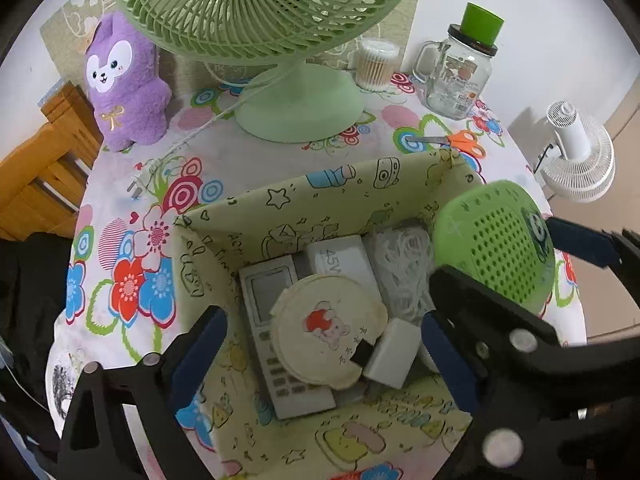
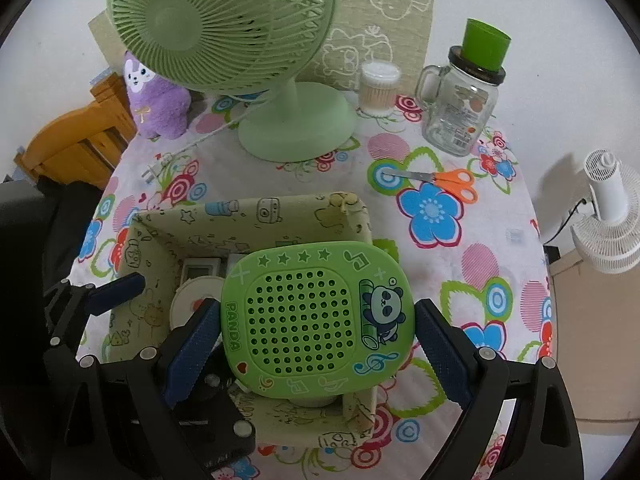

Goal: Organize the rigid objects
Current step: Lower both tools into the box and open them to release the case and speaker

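A yellow-green fabric storage box [image 1: 320, 192] [image 2: 256, 210] sits on the flowered table. Inside lie a white remote [image 1: 272, 312], a round cream case [image 1: 326, 330], white adapters [image 1: 394, 350] and a white cord bundle [image 1: 400, 264]. My left gripper [image 1: 324, 344] is open and empty, its fingers straddling the box interior. My right gripper [image 2: 316, 332] holds a green panda speaker [image 2: 316, 320] [image 1: 500, 240] by its sides, above the box's right part.
A green desk fan [image 2: 296, 124], purple plush toy [image 2: 160, 100], cotton swab tub [image 2: 378, 88], glass jar mug with green lid [image 2: 464, 100] and orange scissors [image 2: 444, 182] stand behind the box. A white fan [image 2: 608, 216] and wooden chair [image 2: 76, 144] flank the table.
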Available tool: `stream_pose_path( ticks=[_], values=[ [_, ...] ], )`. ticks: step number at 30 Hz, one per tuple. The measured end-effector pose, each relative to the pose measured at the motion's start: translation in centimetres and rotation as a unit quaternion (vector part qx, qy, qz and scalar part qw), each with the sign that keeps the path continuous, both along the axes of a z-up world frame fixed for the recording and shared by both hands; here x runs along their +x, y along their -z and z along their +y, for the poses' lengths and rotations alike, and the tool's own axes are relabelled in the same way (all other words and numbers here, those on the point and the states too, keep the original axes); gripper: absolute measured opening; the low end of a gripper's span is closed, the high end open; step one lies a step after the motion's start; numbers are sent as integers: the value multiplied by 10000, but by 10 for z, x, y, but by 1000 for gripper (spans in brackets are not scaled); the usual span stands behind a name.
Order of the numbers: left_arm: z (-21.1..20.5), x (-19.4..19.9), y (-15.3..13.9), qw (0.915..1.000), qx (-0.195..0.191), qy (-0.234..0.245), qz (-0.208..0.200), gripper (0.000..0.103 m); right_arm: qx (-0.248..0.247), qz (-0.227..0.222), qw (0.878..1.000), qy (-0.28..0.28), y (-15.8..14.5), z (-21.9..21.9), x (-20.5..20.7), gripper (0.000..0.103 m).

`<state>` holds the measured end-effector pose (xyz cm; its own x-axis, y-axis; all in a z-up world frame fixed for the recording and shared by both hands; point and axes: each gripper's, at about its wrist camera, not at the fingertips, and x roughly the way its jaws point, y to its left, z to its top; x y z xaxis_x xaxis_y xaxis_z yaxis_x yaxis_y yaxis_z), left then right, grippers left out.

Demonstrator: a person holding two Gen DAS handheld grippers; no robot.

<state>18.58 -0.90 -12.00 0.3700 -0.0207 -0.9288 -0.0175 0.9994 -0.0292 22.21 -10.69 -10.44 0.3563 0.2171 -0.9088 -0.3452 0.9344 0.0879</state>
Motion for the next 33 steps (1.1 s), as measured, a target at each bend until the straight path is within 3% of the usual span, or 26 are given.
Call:
stream_pose_path(
  ticks=[8, 17, 33],
  values=[
    [5, -16, -8, 9996, 263, 58, -31, 103, 16, 5, 9998, -223, 0, 18, -5, 96],
    [14, -18, 1, 9996, 250, -6, 158, 103, -118, 115, 9988, -453, 11, 37, -5, 96],
    [16, -8, 11, 9992, 217, -14, 328, 103, -244, 330, 9984, -394, 35, 44, 5, 96]
  ],
)
